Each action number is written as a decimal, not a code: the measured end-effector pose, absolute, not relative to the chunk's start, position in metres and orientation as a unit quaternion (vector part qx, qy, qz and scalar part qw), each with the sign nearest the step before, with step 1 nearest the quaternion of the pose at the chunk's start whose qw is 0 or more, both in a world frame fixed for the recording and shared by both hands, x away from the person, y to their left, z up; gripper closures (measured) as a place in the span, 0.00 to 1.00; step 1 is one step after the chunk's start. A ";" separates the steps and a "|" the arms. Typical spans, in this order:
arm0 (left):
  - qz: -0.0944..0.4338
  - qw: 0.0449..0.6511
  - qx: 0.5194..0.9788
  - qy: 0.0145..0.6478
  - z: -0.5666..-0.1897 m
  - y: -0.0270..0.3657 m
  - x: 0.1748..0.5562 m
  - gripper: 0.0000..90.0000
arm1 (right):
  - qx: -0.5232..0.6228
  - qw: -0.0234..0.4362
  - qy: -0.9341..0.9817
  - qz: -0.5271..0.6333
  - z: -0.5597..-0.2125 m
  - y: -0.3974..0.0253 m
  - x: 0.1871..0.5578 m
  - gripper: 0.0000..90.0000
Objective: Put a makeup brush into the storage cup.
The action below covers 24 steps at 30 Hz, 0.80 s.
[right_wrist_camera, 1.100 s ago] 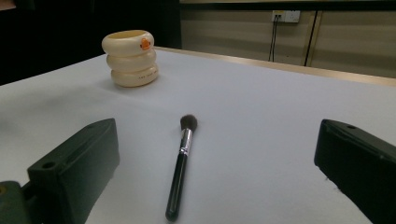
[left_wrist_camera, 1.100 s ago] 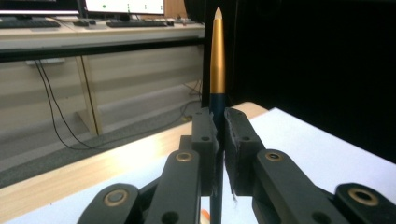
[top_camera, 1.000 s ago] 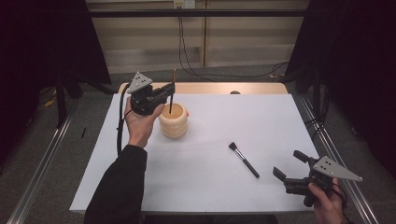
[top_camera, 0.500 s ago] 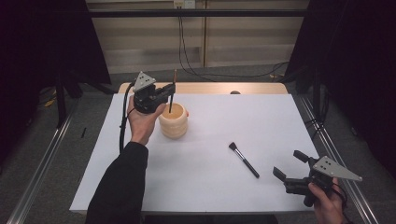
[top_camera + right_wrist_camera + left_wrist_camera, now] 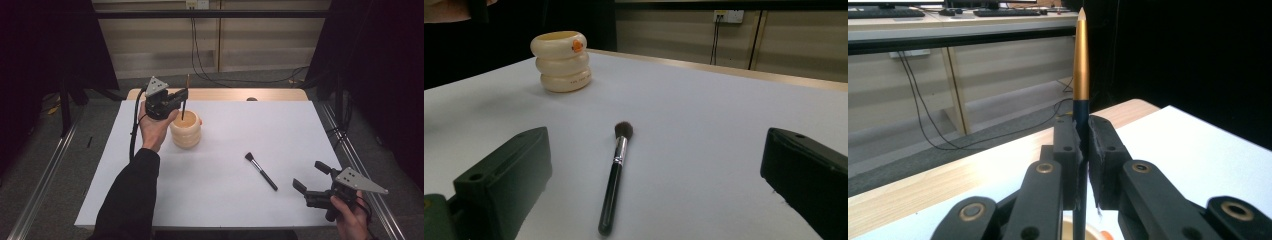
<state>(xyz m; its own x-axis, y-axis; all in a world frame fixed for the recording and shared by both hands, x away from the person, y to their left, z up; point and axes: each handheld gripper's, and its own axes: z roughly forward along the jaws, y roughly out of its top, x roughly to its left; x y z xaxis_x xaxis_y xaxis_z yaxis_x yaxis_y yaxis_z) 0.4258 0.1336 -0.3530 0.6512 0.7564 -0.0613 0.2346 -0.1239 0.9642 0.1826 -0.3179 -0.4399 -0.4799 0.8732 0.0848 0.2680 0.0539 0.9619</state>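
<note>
Landmark: the cream holder (image 5: 186,130), a squat pot shaped as three stacked rounded rings, smooth and glossy, with a small orange mark on its top ring; it is stood upright on the left half of the surface (image 5: 300,135).
Left tongs (image 5: 183,95): held just above the holder's mouth, on its left side; the jaws are seen closed tight on a thin stick-like tool.
Thin tool (image 5: 1080,65): a slender rod with a dark blue lower shaft and a smooth gold upper part tapering to a point; it is held upright, its lower end reaching down into the holder's opening.
Makeup brush (image 5: 615,170): a glossy black round handle, a short silver metal collar and a soft dark tuft; it is laid flat to the right of the holder and nearer the person, well apart from it, the tuft turned toward the holder.
Right tongs (image 5: 311,179): held low over the near right corner, beyond the brush from the holder; the jaws are spread wide with nothing between them.
Surface: a flat matte white sheet with a light wooden strip along the far edge behind the holder.
Open room: bare white is seen between holder and brush, and to the right of the holder up to the right edge.
Edges: the holder stands near the far edge; metal rails run along both sides.
</note>
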 end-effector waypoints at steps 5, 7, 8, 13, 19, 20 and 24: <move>0.219 0.565 0.713 0.354 -0.360 0.128 0.429 0.93 | 0.426 0.280 0.670 0.540 -0.440 -0.319 0.183 0.00; 0.216 0.564 0.716 0.350 -0.361 0.123 0.428 0.93 | 0.426 0.279 0.670 0.541 -0.440 -0.319 0.182 0.00; 0.227 0.555 0.723 0.343 -0.361 0.120 0.426 0.93 | 0.426 0.279 0.669 0.541 -0.440 -0.319 0.182 0.00; 0.215 0.562 0.718 0.350 -0.368 0.121 0.429 0.93 | 0.424 0.281 0.670 0.541 -0.440 -0.319 0.182 0.00; 0.218 0.559 0.722 0.345 -0.374 0.122 0.425 0.93 | 0.427 0.278 0.669 0.541 -0.440 -0.319 0.182 0.00; 0.214 0.561 0.718 0.352 -0.376 0.122 0.425 0.93 | 0.427 0.278 0.669 0.541 -0.440 -0.318 0.182 0.00; 0.219 0.549 0.722 0.360 -0.382 0.123 0.425 0.93 | 0.426 0.279 0.669 0.541 -0.440 -0.318 0.182 0.00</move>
<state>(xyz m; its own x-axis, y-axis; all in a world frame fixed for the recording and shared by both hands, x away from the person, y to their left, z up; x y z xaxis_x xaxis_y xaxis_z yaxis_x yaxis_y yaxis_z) 0.4251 0.1228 -0.3825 0.6452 0.7599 -0.0793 0.2795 -0.1381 0.9501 0.1818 -0.3180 -0.4397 -0.4817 0.8719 0.0882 0.2690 0.0513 0.9618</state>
